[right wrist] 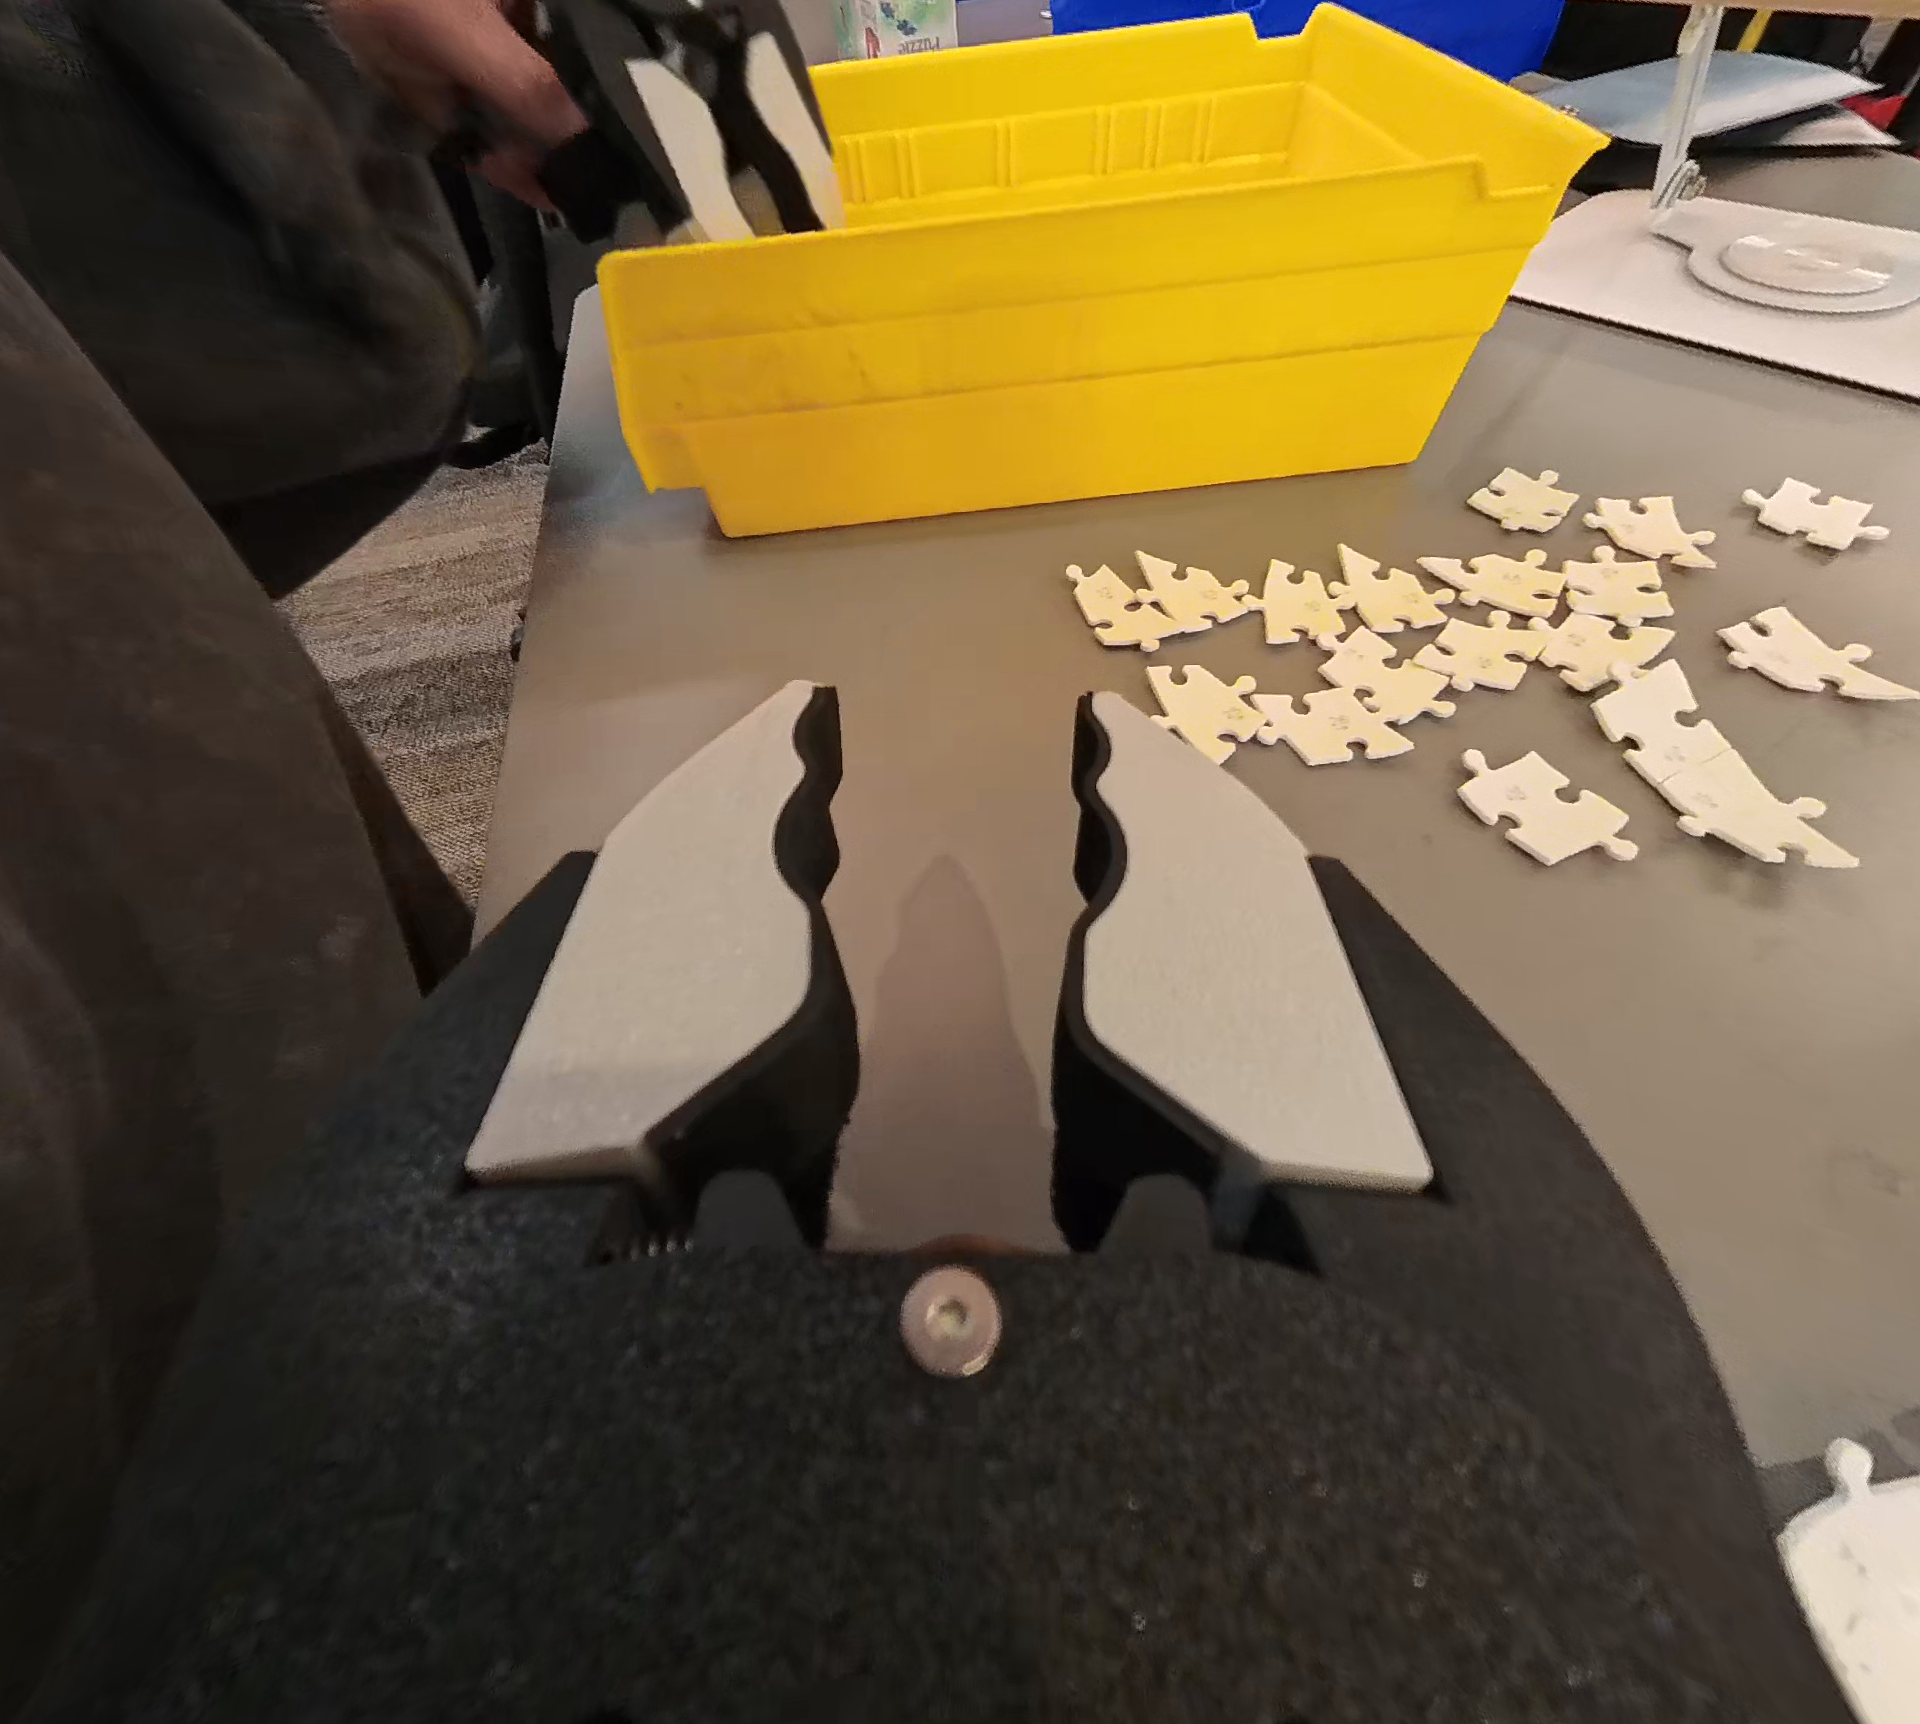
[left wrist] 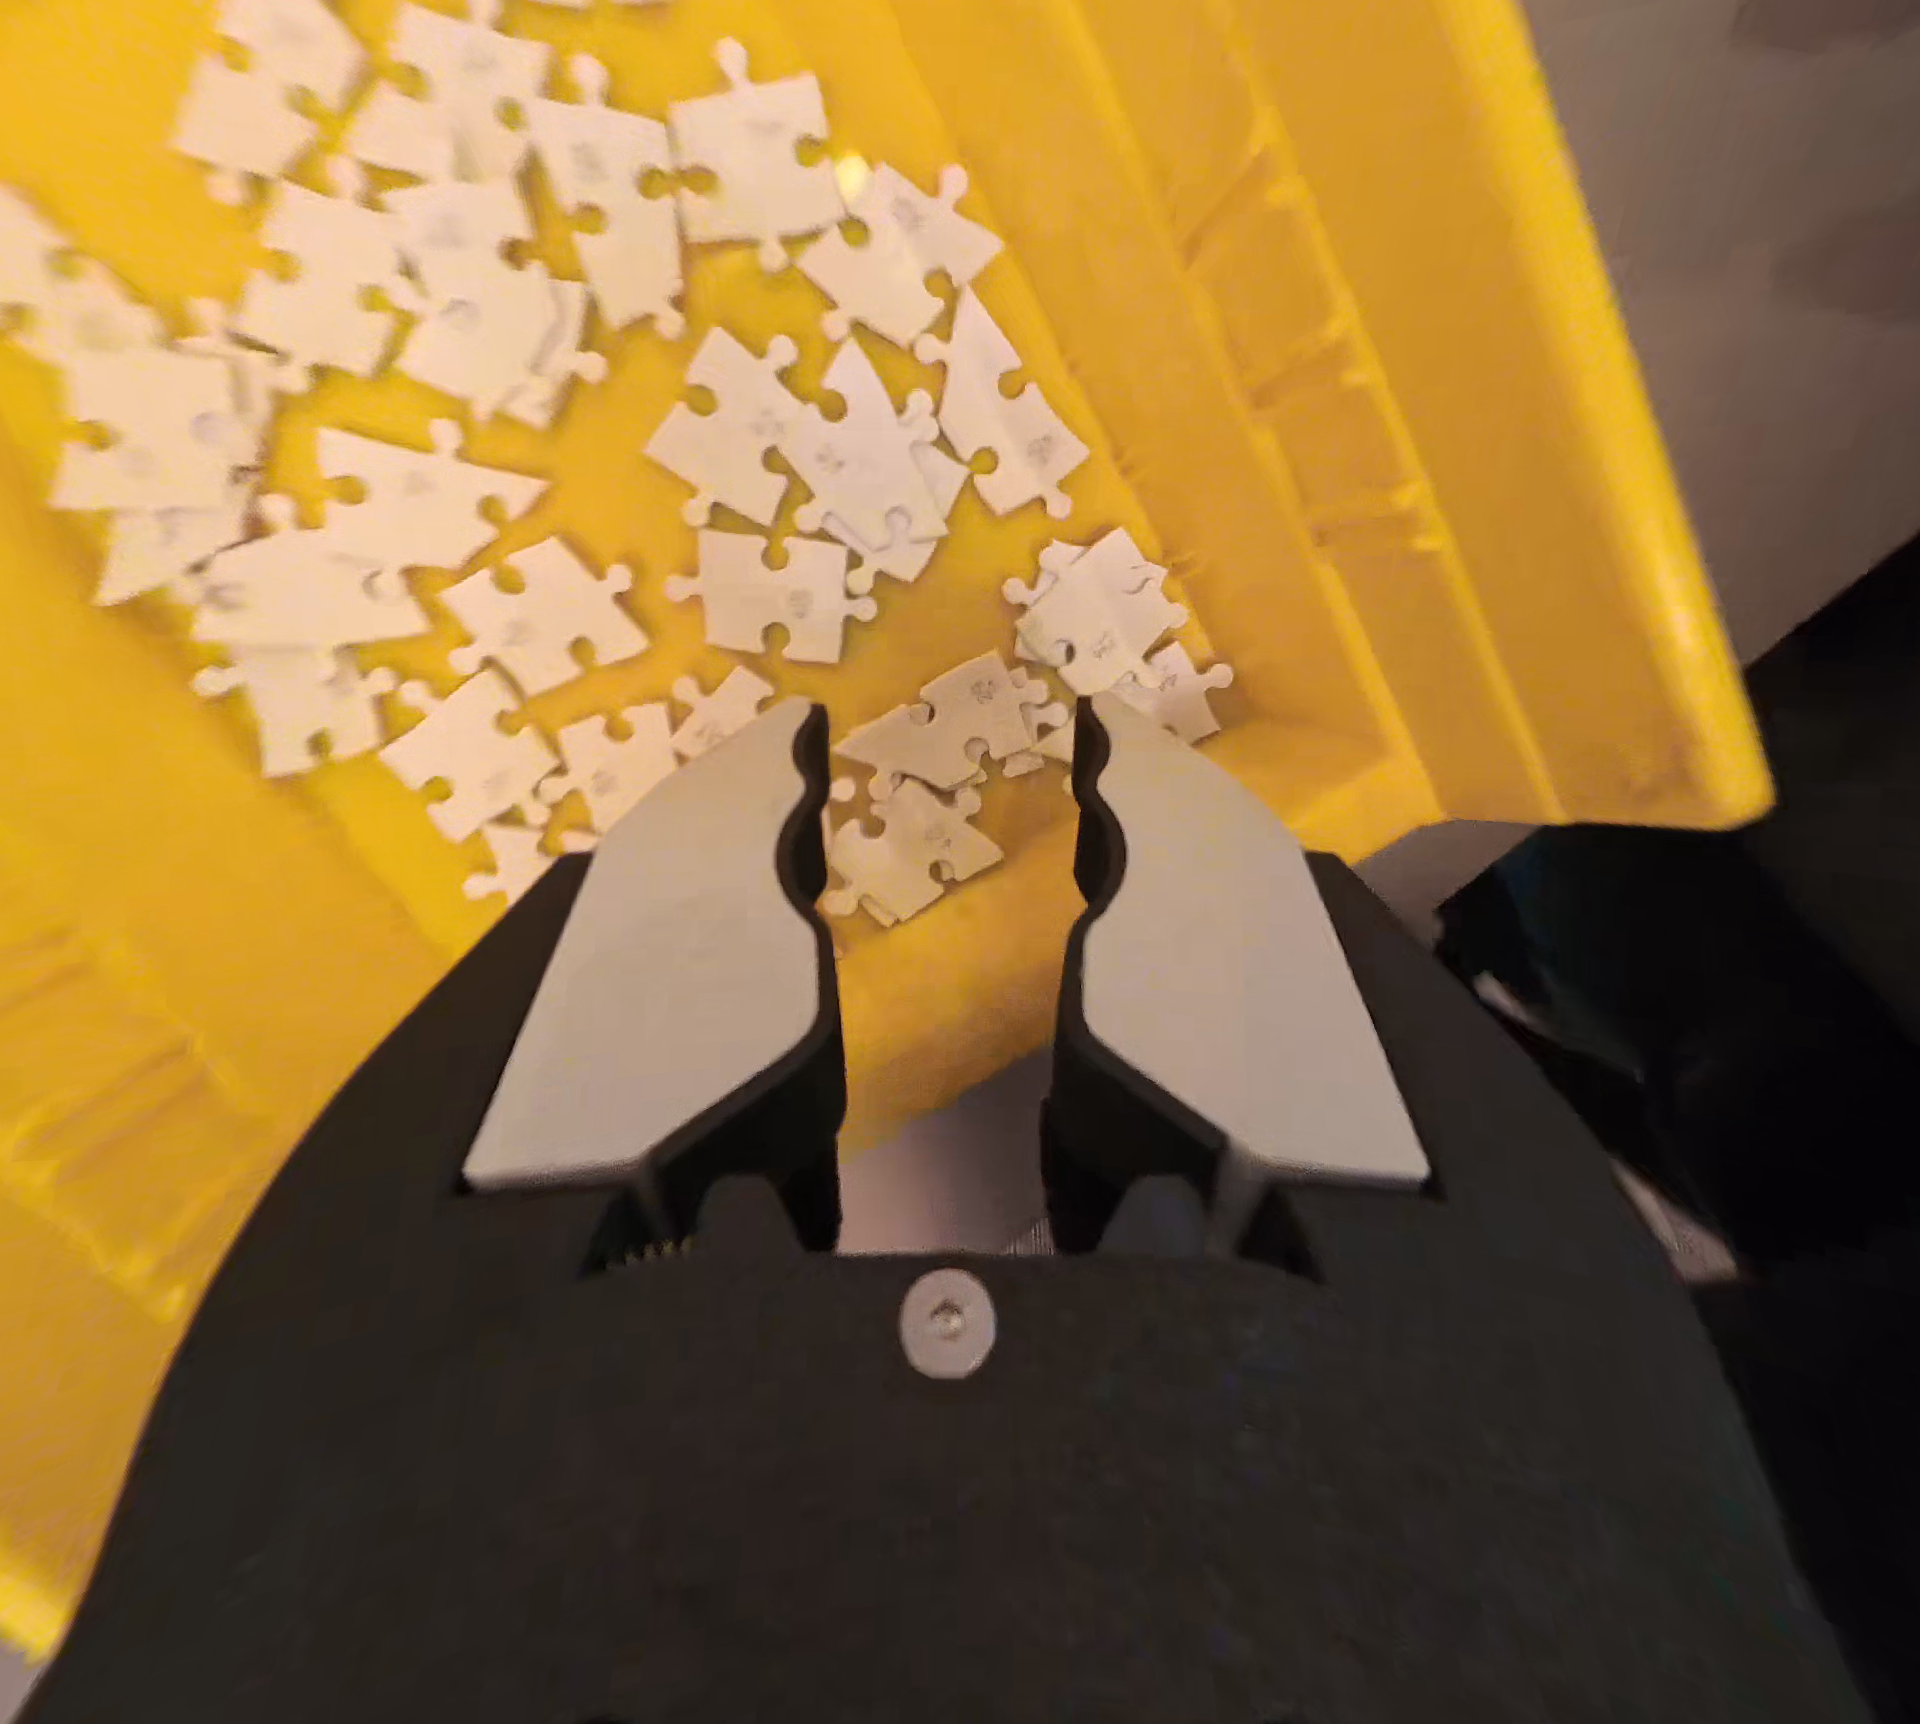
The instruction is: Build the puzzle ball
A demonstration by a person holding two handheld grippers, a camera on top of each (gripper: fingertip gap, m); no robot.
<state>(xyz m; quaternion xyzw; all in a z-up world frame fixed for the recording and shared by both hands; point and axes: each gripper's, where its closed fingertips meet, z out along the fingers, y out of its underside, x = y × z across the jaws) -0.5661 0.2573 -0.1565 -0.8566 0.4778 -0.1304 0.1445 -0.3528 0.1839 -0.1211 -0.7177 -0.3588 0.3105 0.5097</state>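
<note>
The left gripper (left wrist: 948, 718) hangs over the near end of the yellow bin (left wrist: 1507, 448) with its jaws parted and nothing between them, its tips just above a small clump of pale puzzle pieces (left wrist: 914, 827) on the bin floor. Many more loose pieces (left wrist: 499, 303) lie scattered across the far and left part of that floor, some overlapping, all showing their plain backs. In the right wrist view the same gripper (right wrist: 774, 209) dips into the bin's left end, held by a person's hand (right wrist: 416, 1).

The right gripper (right wrist: 954, 718) is also spread wide and empty, hovering over bare grey table (right wrist: 727, 635) near the person, well apart from the bin (right wrist: 1039, 386). To its right, a second batch of pieces (right wrist: 1475, 635) is laid out on the table, mostly separate; two or three at the right of the group (right wrist: 1704, 770) look joined into a short curved strip, though I cannot be sure of the fit. A pale piece (right wrist: 1849, 1570) shows at the near right corner, cut off by the frame.

As a judgement, the build has barely begun: no ball or partial shell is visible anywhere, and most pieces sit unsorted in the bin. The present step looks like fetching another piece from the bin; nearly all the joining is left to do.
</note>
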